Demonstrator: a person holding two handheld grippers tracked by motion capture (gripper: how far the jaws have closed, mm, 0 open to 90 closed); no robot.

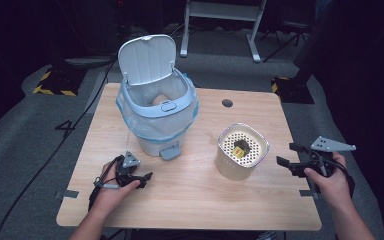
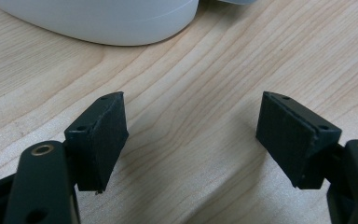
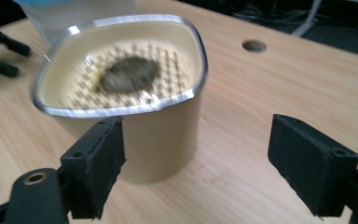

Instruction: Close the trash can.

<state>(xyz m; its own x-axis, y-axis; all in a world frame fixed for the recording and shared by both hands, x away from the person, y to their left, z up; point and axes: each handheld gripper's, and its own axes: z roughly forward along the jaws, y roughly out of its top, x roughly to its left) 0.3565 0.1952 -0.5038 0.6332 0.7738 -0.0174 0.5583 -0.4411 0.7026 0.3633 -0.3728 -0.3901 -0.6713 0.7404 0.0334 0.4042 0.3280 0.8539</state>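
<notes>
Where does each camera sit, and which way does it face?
High view: above the person's side, looking forward and down at the table, bin and cup; both hands with the left gripper and right gripper show.
Left gripper view: on the left gripper, facing the table near the bin's base; open jaws show.
Right gripper view: on the right gripper, facing the cup; open jaws show.
Shared: high and right gripper views both show the cup.

you're in a lab or recording studio, not a home. your worktop (image 1: 190, 200) is a small pale wooden panel with a round cable hole (image 1: 227, 103), standing alone on grey carpet (image 1: 25, 145) in a dark room. black and yellow hazard-striped feet (image 1: 55, 82) anchor stands at both far corners, a cable (image 1: 45, 165) trails over the floor at your left, and the white legs of a frame (image 1: 220, 27) stand behind. tape tabs (image 1: 67, 193) mark the worktop's edges.
</notes>
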